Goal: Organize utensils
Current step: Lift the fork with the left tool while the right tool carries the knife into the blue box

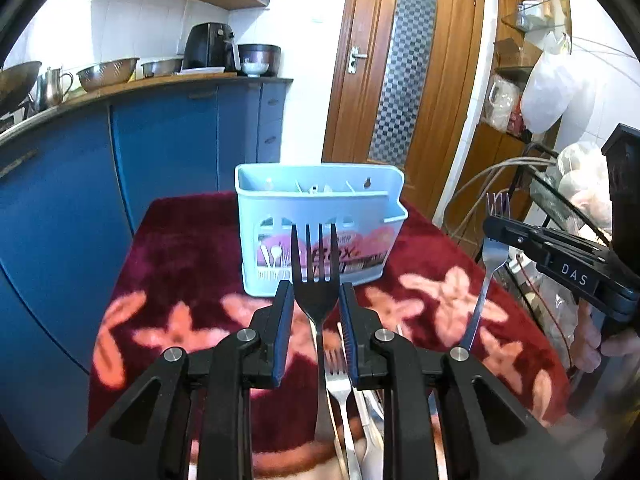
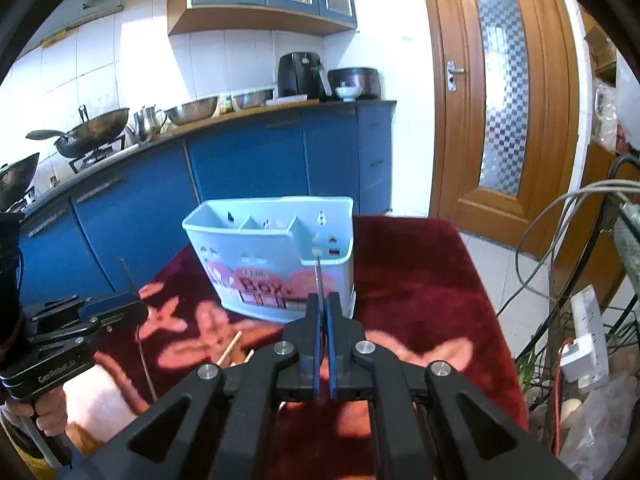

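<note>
Caddy (image 1: 320, 220) on floral-clothed table (image 1: 180, 264)

The left tongs (image 1: 315, 292) are matte black plastic: two angular linkage arms with triangular cut-outs, joined by round silver pivot screws, ending in flat fingers faced with ribbed blue pads (image 1: 285, 320). The right tongs (image 2: 323, 312) are built the same way, black with silver screws and blue pads. Seen from the side, the right tongs carry a small label reading "DAS" in pale letters; the left tongs show a white printed brand name along the black body, too blurred to read fully.
</note>
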A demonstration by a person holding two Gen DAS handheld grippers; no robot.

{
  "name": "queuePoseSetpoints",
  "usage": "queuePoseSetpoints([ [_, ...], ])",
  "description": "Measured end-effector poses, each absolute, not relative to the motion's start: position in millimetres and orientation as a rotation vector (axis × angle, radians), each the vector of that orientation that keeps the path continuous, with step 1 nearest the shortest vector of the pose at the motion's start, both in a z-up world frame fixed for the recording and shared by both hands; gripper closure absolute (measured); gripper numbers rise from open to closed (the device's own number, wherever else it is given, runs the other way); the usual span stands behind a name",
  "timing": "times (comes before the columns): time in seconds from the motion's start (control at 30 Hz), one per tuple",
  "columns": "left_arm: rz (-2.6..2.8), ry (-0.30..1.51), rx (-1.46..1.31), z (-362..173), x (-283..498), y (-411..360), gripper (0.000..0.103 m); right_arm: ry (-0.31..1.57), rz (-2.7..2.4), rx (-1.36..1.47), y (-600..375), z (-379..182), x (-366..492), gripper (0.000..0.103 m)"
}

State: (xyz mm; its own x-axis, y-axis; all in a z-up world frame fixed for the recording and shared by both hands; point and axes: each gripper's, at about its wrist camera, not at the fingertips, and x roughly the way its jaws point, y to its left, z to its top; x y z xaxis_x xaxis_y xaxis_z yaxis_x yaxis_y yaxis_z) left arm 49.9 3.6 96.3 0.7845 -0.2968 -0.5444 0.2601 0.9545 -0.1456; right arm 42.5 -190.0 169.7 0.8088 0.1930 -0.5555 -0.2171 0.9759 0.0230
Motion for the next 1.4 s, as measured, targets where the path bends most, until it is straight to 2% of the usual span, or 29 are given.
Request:
queuePoseSetpoints([
  [0.4,-0.303,0.551,-0.09,133,58,7,0.081,0.537,0.178,-0.058,-190,197,54,0.099],
  [0.97,-0.234,0.466,-0.09,231,110,19,0.081,0.525,0.132,-0.073,-200,227,95,0.099],
  [1.4,-0.193,0.502,-0.089,237,177,22,0.081,0.456,0.073,-0.112,-198,260,148,0.099],
])
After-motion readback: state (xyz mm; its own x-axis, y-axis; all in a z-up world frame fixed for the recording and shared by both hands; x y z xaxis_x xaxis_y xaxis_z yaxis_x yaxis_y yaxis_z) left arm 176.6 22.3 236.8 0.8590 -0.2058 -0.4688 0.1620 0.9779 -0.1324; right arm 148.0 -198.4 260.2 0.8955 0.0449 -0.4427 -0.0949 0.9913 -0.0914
